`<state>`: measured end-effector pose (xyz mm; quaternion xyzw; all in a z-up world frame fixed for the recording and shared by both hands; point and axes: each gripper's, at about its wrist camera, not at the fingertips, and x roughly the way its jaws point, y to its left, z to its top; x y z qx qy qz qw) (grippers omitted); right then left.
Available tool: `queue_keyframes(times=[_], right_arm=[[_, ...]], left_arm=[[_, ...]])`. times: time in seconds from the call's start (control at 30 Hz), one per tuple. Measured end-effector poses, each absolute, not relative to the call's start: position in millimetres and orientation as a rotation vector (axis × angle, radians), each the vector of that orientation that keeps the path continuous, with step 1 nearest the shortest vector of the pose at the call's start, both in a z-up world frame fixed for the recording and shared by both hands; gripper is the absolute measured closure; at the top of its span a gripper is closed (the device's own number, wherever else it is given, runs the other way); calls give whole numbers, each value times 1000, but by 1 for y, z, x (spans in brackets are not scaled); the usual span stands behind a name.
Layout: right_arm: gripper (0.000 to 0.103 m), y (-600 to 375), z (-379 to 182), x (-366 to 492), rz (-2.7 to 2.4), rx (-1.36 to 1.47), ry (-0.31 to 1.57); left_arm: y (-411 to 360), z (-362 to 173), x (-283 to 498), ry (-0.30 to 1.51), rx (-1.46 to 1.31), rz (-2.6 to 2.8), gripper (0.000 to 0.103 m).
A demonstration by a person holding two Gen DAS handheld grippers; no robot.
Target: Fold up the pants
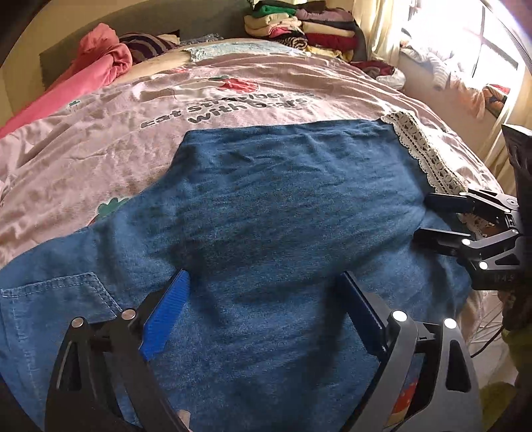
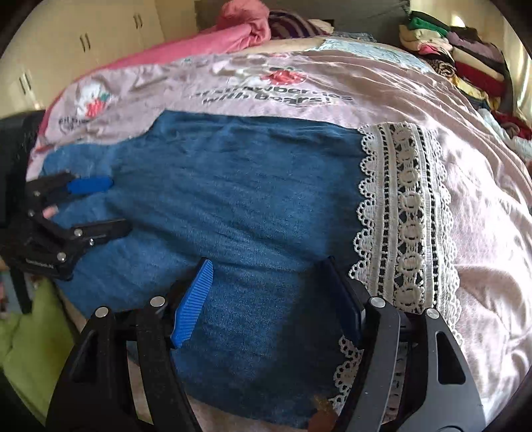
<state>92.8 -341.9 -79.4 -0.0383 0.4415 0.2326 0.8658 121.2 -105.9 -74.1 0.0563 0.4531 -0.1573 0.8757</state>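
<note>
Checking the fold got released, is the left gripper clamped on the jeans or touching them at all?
Cannot tell. The left gripper stands open over the jeans with no denim pinched in the left wrist view; neither view shows whether its fingertips rest on the fabric.

A big bed (image 1: 99, 159) holds everything, and a pale pink cover (image 2: 482, 232) with a strawberry picture and dark letters is spread over it. Blue denim pants (image 1: 266, 206) with a white lace hem (image 2: 402, 212) lie flat on the near part of the cover. At the far left lies a bunched pink blanket (image 1: 99, 59), and a stack of folded clothes (image 1: 299, 26) sits at the far right.
</note>
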Motion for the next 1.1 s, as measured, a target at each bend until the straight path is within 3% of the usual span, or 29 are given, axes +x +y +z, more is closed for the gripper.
queue_keyframes(times=[0.17,0.37,0.67,1.1], right_arm=[[37,-348,-63,86,503,-20,901],[26,-370,-36,70,465,13,855],[17,-426,-4,49,357,59,796],[16,-465,-2,38,294,124,771]], left_arm=[[-107,-67,114,934,124,-315,5],[-94,-43,100,914,84,-303,5],[-93,3,91,850,61,-311,5],[-140,23,126,861,113,-391,5]])
